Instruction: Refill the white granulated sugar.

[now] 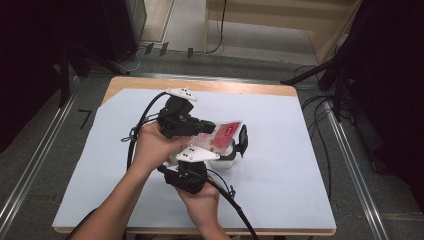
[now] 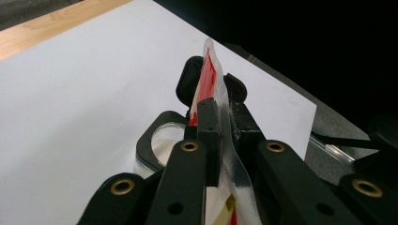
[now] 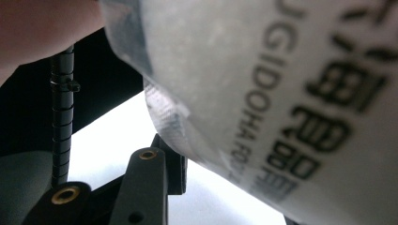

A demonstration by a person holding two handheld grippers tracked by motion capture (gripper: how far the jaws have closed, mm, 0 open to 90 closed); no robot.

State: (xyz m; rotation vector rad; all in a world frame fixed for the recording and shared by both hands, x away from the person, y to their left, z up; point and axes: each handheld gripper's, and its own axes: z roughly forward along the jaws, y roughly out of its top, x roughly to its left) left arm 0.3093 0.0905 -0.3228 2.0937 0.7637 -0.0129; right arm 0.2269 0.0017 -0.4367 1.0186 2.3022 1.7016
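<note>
- High view: left gripper [image 1: 212,127] clamps the red-and-white plastic pouch [image 1: 225,134] mid-table, table edges well apart.
- Right gripper [image 1: 235,150] — jaws part-open around a clear cup [image 1: 226,161]; grip unclear.

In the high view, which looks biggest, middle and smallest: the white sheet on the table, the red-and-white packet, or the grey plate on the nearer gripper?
1. White sheet, by far.
2. Red-and-white packet.
3. Grey plate, looking only slightly smaller than the packet; it is partly covered, so that order is unsure.
</note>
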